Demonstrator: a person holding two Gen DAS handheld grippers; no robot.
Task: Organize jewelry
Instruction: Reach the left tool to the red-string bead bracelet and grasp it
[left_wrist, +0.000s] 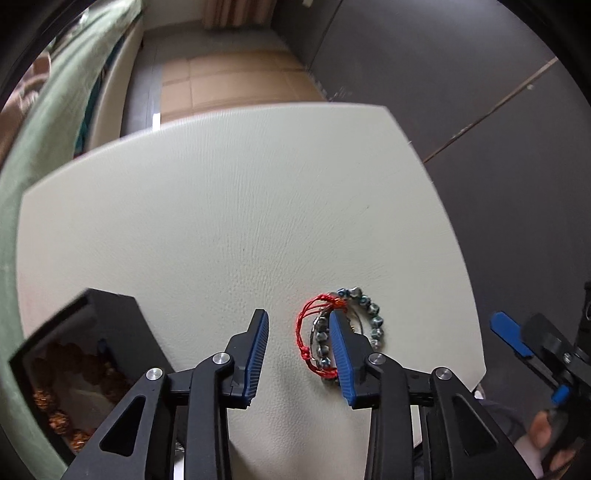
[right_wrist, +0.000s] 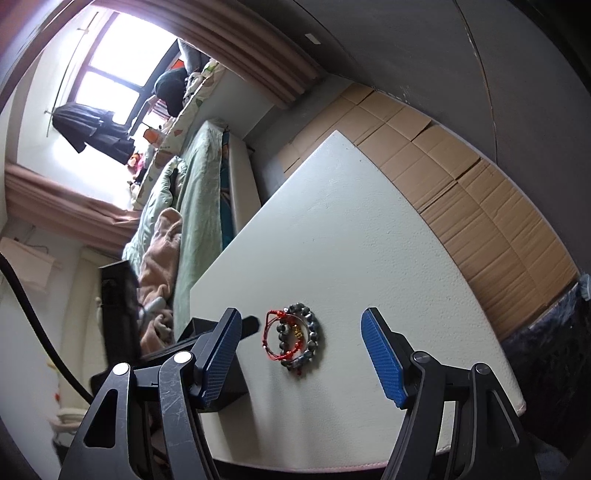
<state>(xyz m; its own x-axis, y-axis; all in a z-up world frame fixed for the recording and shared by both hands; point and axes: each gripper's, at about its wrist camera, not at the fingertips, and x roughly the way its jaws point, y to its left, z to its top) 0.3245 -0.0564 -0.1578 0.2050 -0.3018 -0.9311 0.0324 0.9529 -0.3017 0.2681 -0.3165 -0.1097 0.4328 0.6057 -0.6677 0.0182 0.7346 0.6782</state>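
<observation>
1. The left gripper (left_wrist: 299, 349) is hanging low over the worktop (left_wrist: 229, 221) with its jaws apart and holding nothing; its right finger is crossing in front of the jewelry, likely lining up for a pick, though I cannot tell whether it is touching.
2. The right gripper (right_wrist: 301, 354) is also standing with its jaws wide apart and empty, short of the pile, which is lying between its fingers in the right wrist view and seemingly waiting its turn.
3. The jewelry is sitting together near the worktop's near edge: a red cord bracelet (left_wrist: 308, 332) is overlapping a dark bead bracelet (left_wrist: 369, 314), with a thin metal ring and a small gold charm (right_wrist: 297, 331) inside the loop.
4. Just left of the pile, a black box (left_wrist: 122, 325) is lying open at the worktop's corner, probably the destination; brown beaded pieces (left_wrist: 59, 421) are already resting inside it.
5. Farther off, the rest of the worktop is carrying nothing else in these views, and flattened cardboard (right_wrist: 461, 192) is lying on the floor beyond it.
</observation>
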